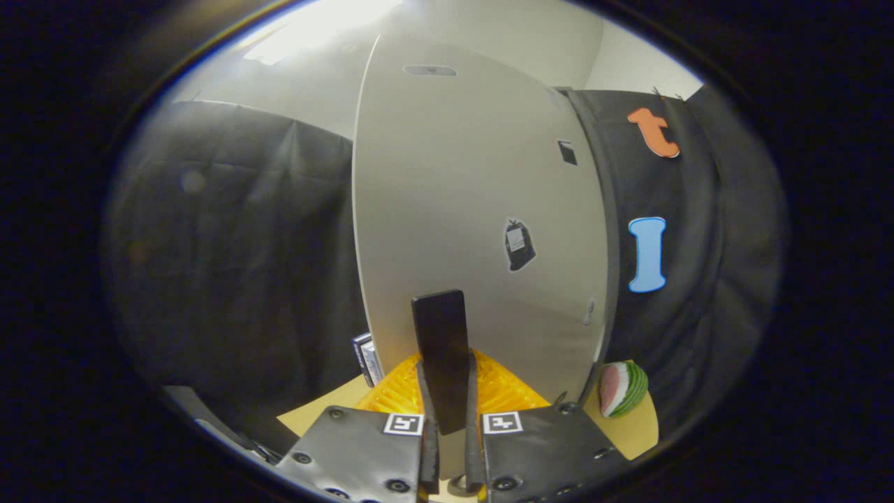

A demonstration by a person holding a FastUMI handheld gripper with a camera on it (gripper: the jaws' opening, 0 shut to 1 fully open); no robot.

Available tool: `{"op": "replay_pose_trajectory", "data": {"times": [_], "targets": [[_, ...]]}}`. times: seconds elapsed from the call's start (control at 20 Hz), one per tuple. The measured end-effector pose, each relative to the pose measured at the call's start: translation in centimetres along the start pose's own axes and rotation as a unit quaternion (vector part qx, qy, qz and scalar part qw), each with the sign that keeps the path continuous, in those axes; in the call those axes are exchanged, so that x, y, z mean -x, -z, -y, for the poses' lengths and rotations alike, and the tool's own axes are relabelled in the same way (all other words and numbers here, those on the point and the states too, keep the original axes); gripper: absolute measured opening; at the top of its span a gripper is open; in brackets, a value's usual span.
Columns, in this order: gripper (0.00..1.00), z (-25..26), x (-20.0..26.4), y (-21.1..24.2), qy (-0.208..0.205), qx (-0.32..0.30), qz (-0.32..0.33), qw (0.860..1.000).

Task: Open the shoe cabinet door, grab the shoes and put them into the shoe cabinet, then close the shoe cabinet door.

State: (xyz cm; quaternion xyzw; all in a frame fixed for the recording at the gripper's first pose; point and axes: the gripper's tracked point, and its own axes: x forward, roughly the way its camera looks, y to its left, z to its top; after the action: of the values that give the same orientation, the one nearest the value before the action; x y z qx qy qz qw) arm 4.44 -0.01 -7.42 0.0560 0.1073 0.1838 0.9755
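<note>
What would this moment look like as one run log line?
stage: door | hand-held gripper: shut on black handle | cabinet door: facing gripper | orange mat: under door | watermelon slice toy: beside door

i'm working in a staged recording booth, not a lived-in home: black cloth hangs as walls on both sides, with a plain pale room wall and ceiling light above it. ahead of my fingers, which pinch a dark handle, a grey cabinet door stands on a tan tabletop. a toy watermelon slice and an orange ridged mat lie there as props.
</note>
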Motion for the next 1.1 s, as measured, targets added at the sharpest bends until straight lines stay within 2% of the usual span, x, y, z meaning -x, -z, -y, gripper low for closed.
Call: {"op": "replay_pose_trajectory", "data": {"times": [0.2,0.8,0.9,1.1], "targets": [[0.14,2.8,3.5,0.0,0.045,0.006,0.004,0.999],[0.11,12.4,8.1,-1.0,0.153,0.021,0.014,0.988],[0.11,14.1,8.1,-1.2,0.167,0.020,0.016,0.986],[0.04,16.2,8.6,-1.4,0.176,0.022,0.016,0.984]]}}
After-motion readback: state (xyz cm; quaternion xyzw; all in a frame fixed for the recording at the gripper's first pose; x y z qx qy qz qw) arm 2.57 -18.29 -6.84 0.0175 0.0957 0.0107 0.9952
